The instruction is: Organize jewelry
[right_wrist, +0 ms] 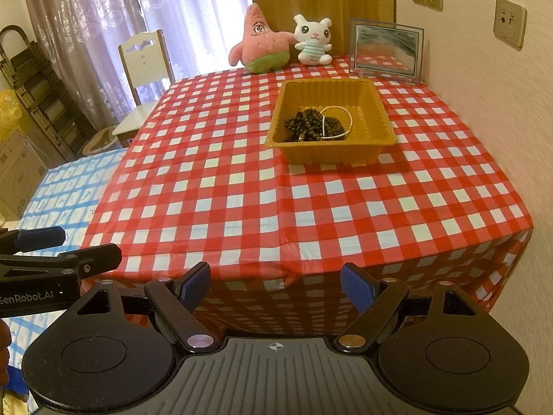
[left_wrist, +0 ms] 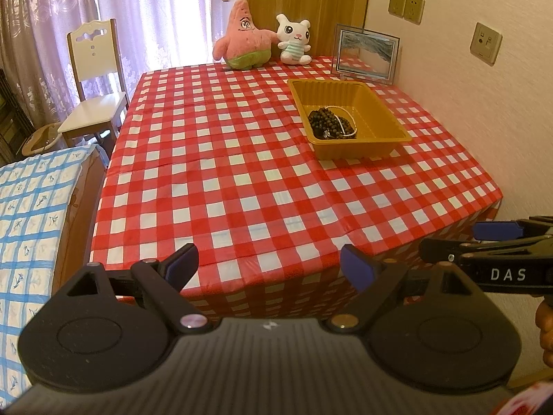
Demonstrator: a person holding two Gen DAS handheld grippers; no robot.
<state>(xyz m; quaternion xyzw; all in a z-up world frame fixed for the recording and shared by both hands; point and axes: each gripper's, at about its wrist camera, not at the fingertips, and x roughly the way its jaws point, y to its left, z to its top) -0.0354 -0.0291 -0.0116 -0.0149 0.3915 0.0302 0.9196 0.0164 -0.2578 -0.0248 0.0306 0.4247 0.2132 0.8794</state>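
A yellow-brown plastic tray (left_wrist: 376, 103) (right_wrist: 375, 103) stands on the red-checked table, toward the far right. Inside it lies a heap of dark bead strands (left_wrist: 328, 122) (right_wrist: 307, 122) with a thin white chain (left_wrist: 345, 121) (right_wrist: 337, 121) draped over them. My left gripper (left_wrist: 268, 269) hangs open off the table's near edge, nothing between its blue pads. My right gripper (right_wrist: 274, 285) is open too, likewise short of the near edge and empty. Each gripper shows at the edge of the other's view: the right gripper (left_wrist: 501, 242), the left gripper (right_wrist: 52, 249).
At the far edge sit a pink star plush (left_wrist: 242, 38) (right_wrist: 261, 41), a white bunny plush (left_wrist: 293, 39) (right_wrist: 312, 39) and a picture frame (left_wrist: 366, 53) (right_wrist: 387, 50). A white chair (left_wrist: 95, 79) stands at the left, a wall at the right. A blue-checked surface (left_wrist: 31, 207) lies beside the table.
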